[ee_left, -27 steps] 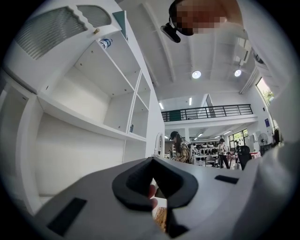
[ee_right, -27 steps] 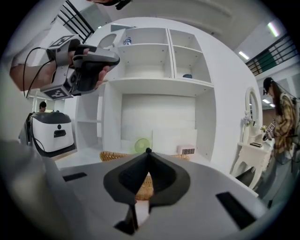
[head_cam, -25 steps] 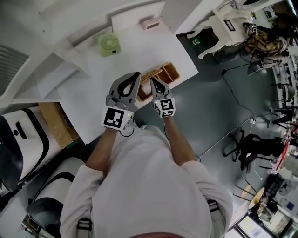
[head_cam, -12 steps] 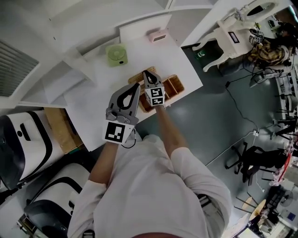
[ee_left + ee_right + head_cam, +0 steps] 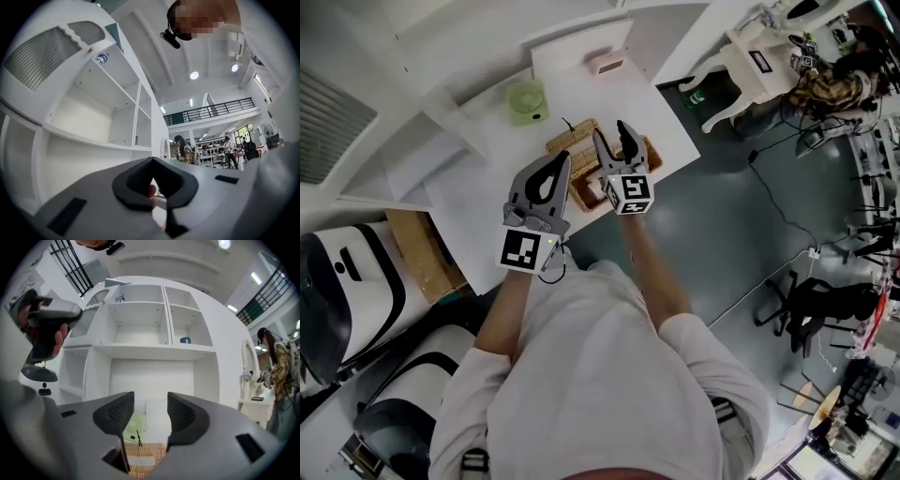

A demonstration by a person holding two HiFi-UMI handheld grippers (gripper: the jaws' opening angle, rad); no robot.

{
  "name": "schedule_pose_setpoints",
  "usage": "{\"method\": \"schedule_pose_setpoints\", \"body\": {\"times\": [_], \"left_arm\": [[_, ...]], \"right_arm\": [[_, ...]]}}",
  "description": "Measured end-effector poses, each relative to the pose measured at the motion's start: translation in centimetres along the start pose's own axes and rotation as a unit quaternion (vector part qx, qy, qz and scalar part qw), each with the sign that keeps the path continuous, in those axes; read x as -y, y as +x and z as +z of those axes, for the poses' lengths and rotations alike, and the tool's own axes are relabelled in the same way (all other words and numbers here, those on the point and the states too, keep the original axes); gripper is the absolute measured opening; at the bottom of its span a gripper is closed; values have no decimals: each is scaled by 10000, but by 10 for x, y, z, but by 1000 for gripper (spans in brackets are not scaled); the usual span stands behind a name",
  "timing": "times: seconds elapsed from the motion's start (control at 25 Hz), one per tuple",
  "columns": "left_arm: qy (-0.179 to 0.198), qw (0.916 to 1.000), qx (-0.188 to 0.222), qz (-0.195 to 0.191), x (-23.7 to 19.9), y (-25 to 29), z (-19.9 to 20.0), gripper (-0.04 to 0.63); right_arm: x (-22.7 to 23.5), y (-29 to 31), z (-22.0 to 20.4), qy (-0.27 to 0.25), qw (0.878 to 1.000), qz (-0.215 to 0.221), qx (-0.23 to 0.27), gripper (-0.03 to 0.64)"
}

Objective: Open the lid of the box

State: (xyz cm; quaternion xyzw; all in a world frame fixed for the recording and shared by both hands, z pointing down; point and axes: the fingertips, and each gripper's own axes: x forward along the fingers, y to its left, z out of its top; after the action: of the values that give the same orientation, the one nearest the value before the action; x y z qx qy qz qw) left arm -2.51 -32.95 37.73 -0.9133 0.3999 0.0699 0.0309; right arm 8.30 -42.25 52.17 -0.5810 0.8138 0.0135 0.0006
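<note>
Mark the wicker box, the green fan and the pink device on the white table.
wicker box (image 5: 572, 139), head view, on its woven far panel.
green fan (image 5: 526, 99), head view, on its round front.
pink device (image 5: 607, 64), head view, on its top face.

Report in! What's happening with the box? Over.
Left tool shut, empty. Right tool just opened, nothing between, above brown woven wicker box. Woven lid looks flipped back. Nothing blocking.

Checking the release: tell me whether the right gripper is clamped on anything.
No, the right gripper has just been opening its jaws, which stand apart with nothing between them.
</note>
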Motion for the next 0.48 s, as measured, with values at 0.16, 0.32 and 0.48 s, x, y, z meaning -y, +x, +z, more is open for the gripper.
{"method": "schedule_pose_setpoints", "body": {"times": [0.16, 0.32, 0.48], "left_arm": [[-66, 10000, 9, -19, 17, -2, 11, -6], [-105, 9999, -8, 12, 42, -15, 17, -6], [-59, 9999, -110, 39, 80, -28, 22, -6]], "right_arm": [[3, -55, 60, 61, 9998, -189, 51, 201], [-2, -122, 104, -50, 9989, -441, 175, 160], [-2, -180, 128, -249, 9975, -662, 71, -2]]}}
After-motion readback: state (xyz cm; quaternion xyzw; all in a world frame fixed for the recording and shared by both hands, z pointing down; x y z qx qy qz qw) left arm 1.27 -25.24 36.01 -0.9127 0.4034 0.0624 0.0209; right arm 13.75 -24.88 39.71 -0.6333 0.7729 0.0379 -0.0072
